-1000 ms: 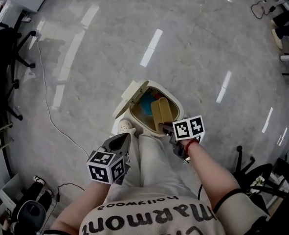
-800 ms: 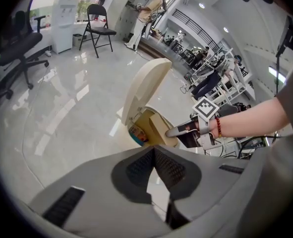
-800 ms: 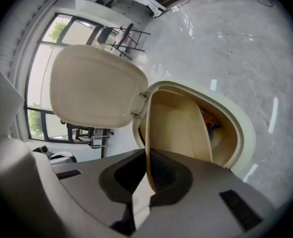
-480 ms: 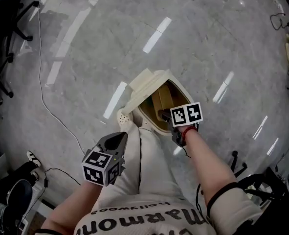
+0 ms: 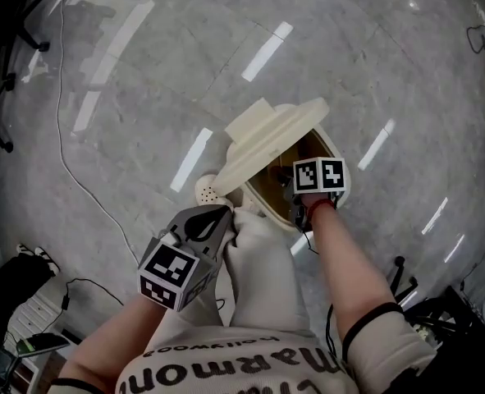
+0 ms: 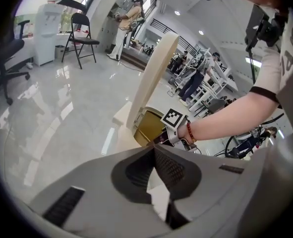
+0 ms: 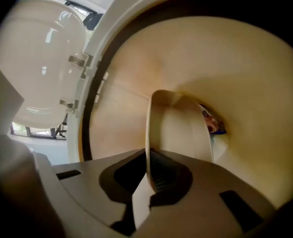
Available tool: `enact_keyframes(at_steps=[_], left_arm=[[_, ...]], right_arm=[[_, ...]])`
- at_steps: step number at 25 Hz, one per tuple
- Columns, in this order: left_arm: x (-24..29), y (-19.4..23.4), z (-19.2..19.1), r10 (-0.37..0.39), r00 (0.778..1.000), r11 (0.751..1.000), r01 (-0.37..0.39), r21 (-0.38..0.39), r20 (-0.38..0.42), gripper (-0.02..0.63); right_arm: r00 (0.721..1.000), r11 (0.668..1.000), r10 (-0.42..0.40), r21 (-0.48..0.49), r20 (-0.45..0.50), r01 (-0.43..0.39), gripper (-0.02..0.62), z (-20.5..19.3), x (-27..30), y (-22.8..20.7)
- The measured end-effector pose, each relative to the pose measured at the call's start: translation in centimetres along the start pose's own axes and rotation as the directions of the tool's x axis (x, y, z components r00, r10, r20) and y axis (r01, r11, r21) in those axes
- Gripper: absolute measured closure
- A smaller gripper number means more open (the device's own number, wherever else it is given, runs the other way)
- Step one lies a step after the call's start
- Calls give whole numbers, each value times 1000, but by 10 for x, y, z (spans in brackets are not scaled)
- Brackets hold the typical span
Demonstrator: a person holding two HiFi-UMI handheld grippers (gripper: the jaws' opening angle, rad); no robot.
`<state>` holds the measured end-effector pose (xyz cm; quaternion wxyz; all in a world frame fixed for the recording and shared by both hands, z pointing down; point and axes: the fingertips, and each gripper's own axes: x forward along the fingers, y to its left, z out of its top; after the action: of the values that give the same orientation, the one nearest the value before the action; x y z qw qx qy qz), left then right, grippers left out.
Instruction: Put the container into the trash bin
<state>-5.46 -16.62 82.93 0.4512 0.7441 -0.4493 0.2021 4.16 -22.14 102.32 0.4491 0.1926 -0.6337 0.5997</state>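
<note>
The cream trash bin (image 5: 340, 189) stands on the floor with its lid (image 5: 271, 134) raised. My right gripper (image 5: 301, 208) reaches down into the bin's mouth. Inside the bin (image 7: 255, 83), my right gripper (image 7: 147, 167) is shut on the rim of the tan container (image 7: 178, 128), which points toward the bottom. A blue item (image 7: 213, 124) lies beneath it. My left gripper (image 5: 217, 213) hangs shut and empty beside the person's leg, left of the bin. In the left gripper view, my left gripper (image 6: 153, 148) faces the bin (image 6: 148, 128) and upright lid (image 6: 153, 78).
A shoe (image 5: 209, 189) rests at the bin's left base, with a light trouser leg (image 5: 263, 261) behind it. A thin cable (image 5: 78, 171) runs over the glossy floor. Chair bases stand at the left edge. A folding chair (image 6: 82, 33) and water dispenser (image 6: 47, 29) stand far off.
The right gripper has gone deeper into the bin with the container, which the lid and cube now hide in the head view. The left gripper has shifted slightly.
</note>
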Motion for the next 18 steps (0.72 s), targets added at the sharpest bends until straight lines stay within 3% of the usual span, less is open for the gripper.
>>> enact_keyframes(at_steps=[3, 7, 18], left_arm=[[3, 7, -9, 5, 1000, 1000, -5, -2, 0, 604], [8, 10, -18, 10, 1000, 1000, -10, -10, -8, 604], [11, 0, -25, -14, 1000, 1000, 14, -20, 3, 604]], right_arm=[[998, 998, -39, 42, -51, 41, 583, -3, 11, -10], [995, 997, -80, 0, -64, 81, 583, -1, 20, -15], [994, 990, -105, 96, 40, 100, 583, 4, 28, -28]])
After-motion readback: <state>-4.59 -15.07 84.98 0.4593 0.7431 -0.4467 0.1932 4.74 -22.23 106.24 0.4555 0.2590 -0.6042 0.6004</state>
